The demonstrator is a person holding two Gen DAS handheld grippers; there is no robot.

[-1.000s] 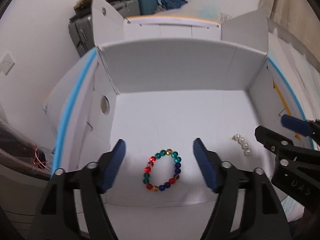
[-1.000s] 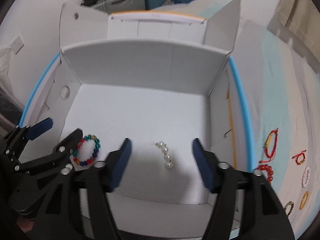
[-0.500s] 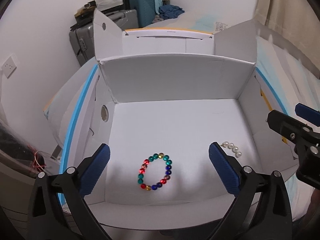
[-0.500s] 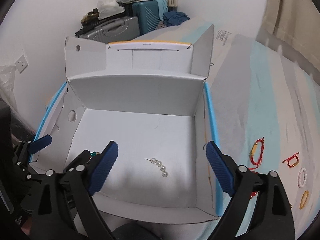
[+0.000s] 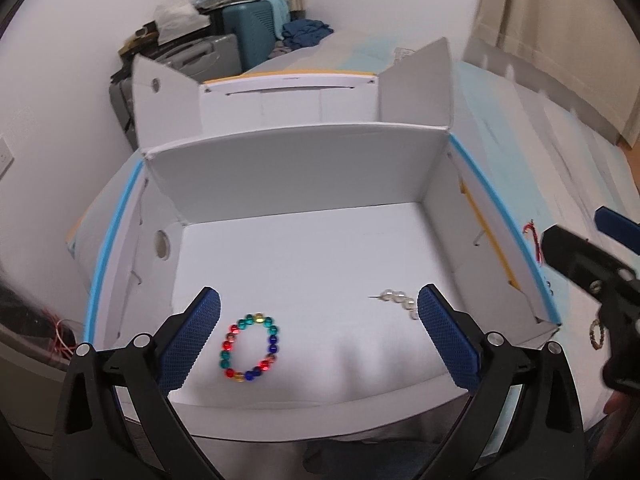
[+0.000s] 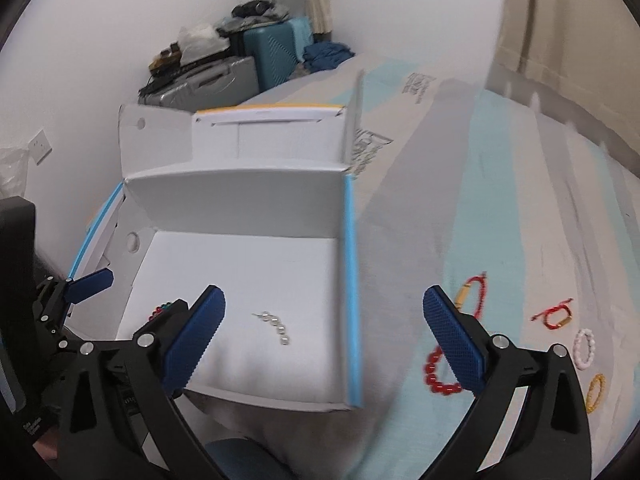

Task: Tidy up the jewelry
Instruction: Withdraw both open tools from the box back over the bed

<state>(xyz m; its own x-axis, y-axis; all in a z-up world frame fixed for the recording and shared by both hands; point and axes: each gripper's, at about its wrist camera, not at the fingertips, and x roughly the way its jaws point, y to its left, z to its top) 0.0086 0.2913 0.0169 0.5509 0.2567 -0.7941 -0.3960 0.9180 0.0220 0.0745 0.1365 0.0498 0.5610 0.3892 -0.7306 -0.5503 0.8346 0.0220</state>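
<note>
A white cardboard box lies open on the bed. On its floor rest a multicoloured bead bracelet and a short pearl strand. My left gripper hangs above the box's near edge, wide open and empty, with the bracelet just inside its left finger. My right gripper straddles the box's blue right edge; its jaws are opening with nothing held. The pearl strand lies inside its left finger. To the right, on the bed cover, lie a red bead bracelet, a red cord bracelet and several others.
The box's rear flaps stand up behind the back wall. Suitcases and piled clothes fill the far corner by the white wall. A curtain hangs at the right. The striped bed cover spreads right of the box.
Both grippers have opened wider and pulled back and up from the box floor. The right wrist view has swung right, so the bracelets on the bed cover now show.
</note>
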